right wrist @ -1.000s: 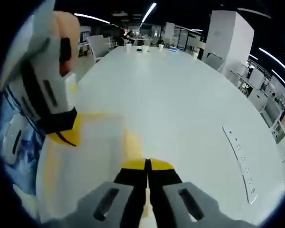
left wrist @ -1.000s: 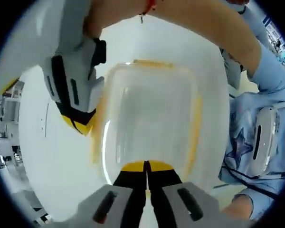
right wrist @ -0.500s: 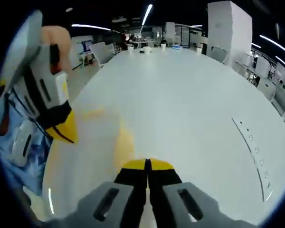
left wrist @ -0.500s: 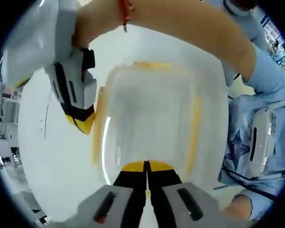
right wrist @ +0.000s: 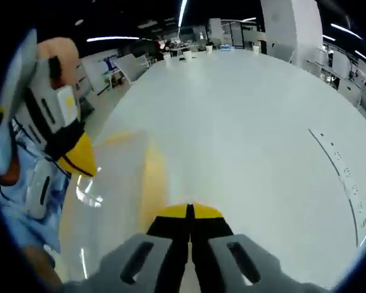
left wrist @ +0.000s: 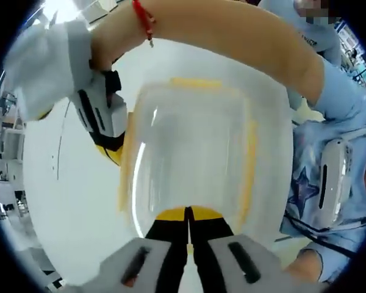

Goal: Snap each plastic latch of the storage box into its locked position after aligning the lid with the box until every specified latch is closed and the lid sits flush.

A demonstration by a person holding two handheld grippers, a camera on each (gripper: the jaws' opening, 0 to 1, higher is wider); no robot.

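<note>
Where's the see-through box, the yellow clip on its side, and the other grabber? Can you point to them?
storage box (left wrist: pixel 189 152), left gripper view, middle of its clear lid.
yellow latch (left wrist: pixel 251 165), left gripper view, along the strip on the lid's edge.
right gripper (left wrist: pixel 110 149), left gripper view, at its yellow tips.

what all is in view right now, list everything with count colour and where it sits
storage box: one, clear plastic with a lid, on the table between the two grippers
latches: yellow strips along the box's edges, three visible in the left gripper view
table: one, white, long, under the box
cups: a few, white, at the table's far end
left gripper: one, yellow and black fingers closed, at the box's near edge
right gripper: one, yellow and black fingers closed, at the box's edge
person's arm: one, bare, red wrist string, above the box
</note>
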